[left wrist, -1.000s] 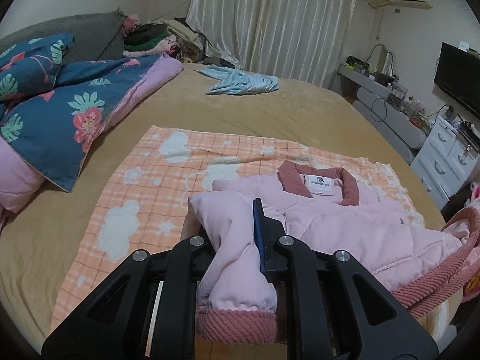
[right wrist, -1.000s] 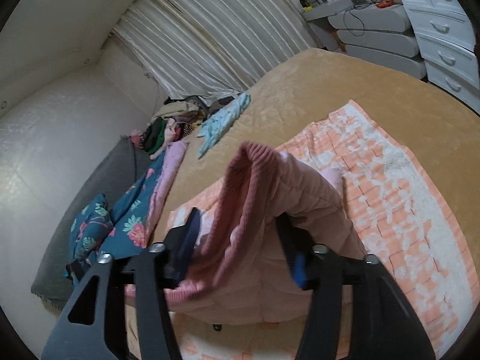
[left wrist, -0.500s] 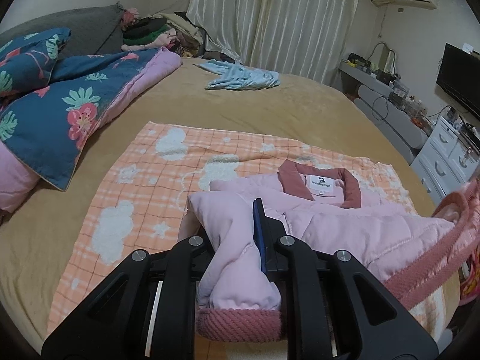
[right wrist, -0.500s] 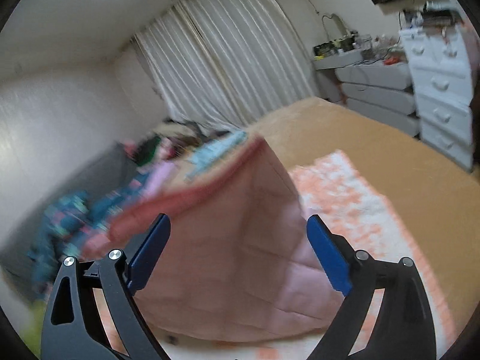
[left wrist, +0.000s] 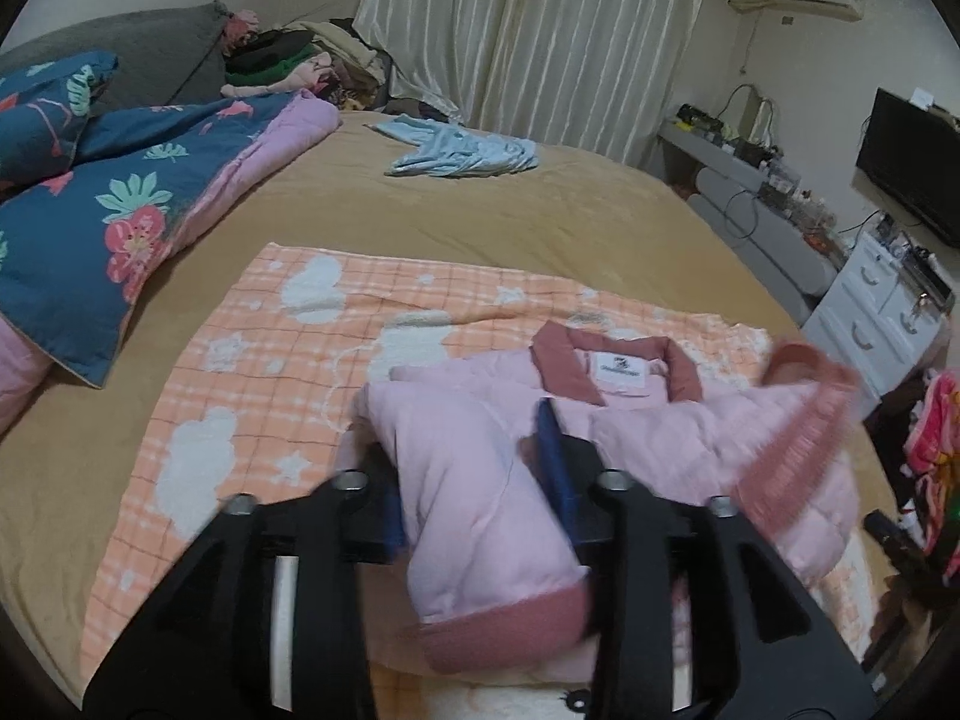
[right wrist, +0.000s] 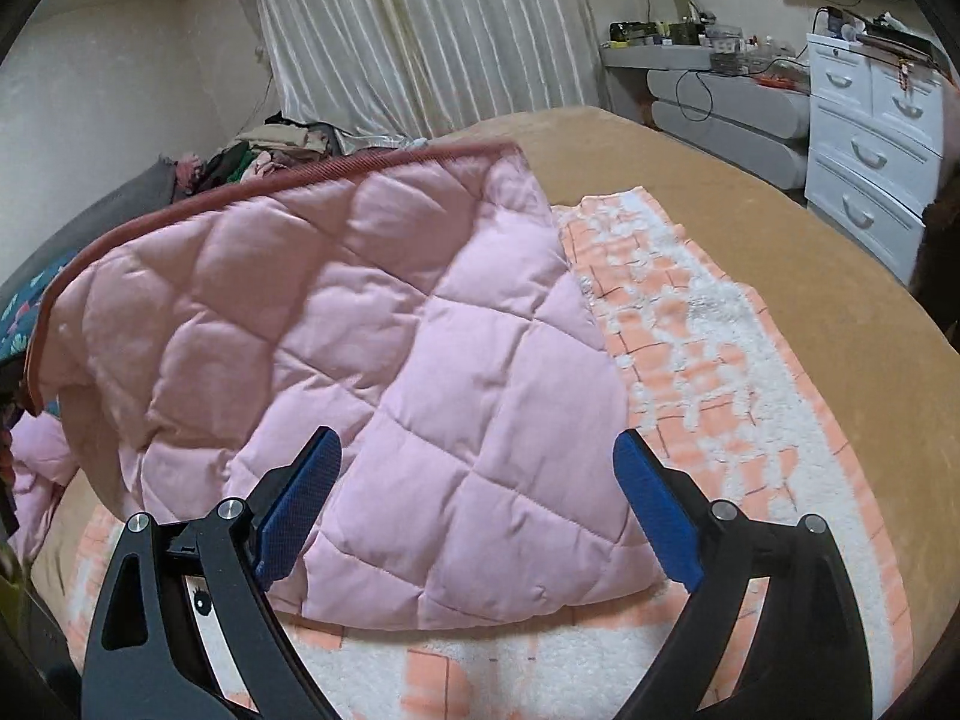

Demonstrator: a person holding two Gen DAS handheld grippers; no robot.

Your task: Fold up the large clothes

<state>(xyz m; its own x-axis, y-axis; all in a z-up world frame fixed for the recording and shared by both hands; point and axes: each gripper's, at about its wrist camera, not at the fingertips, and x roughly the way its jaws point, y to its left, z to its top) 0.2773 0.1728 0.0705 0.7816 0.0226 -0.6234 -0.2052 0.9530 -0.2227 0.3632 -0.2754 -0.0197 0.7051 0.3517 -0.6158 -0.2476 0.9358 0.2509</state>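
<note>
one pink quilted jacket with dusty-rose ribbed trim, lower centre of frame, on one orange-and-white checked fleece blanket over a tan bed. left gripper: pinching the jacket's sleeve. right gripper: spread wide, empty, jacket panel just ahead. one white drawer chest, right edge, contents hidden.

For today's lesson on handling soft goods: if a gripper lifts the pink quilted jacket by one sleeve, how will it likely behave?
The pink quilted jacket would probably hang floppy: its flap already bends and drapes. The puffy quilting suggests it is light for its bulk. The sleeve bunches between the left gripper fingers, so it likely compresses rather than slips.
</note>
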